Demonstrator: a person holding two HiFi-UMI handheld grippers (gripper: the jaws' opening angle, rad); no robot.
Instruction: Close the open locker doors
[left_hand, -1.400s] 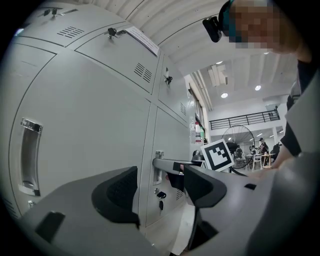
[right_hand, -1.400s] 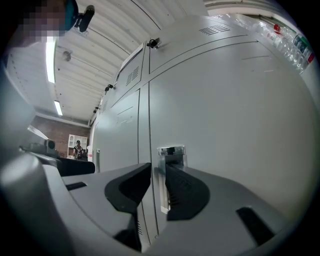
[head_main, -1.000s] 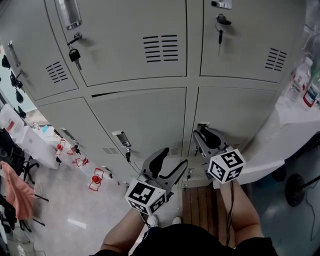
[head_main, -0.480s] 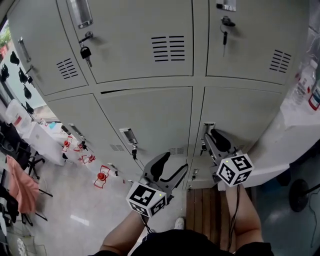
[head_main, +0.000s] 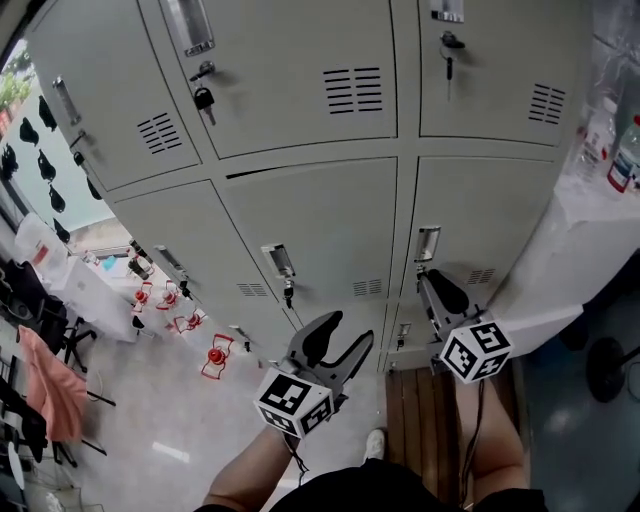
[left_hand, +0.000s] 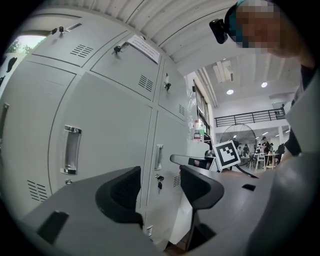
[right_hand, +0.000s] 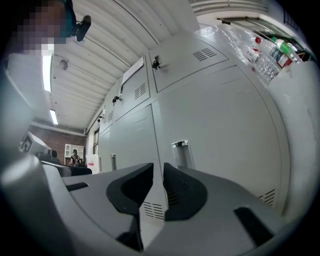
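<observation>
A bank of grey metal locker doors (head_main: 310, 235) fills the upper part of the head view, directly in front of the person. The doors in the middle row lie flat with the frame. The centre one shows only a thin dark slit along its top left edge. The door to its right (head_main: 490, 210) has a metal pull handle (head_main: 427, 243). The right gripper (head_main: 432, 284) sits just below that handle, close to the door, though contact cannot be made out. Its jaws have just been closing and are almost together, with a thin slit between them and nothing in it. The left gripper (head_main: 348, 330) hangs lower, before the centre door and apart from it. Its jaws have just been closing a little but are widely spread and empty. A key (head_main: 288, 292) hangs from the centre door's lock. A white counter (head_main: 560, 265) stands at the far right.
</observation>
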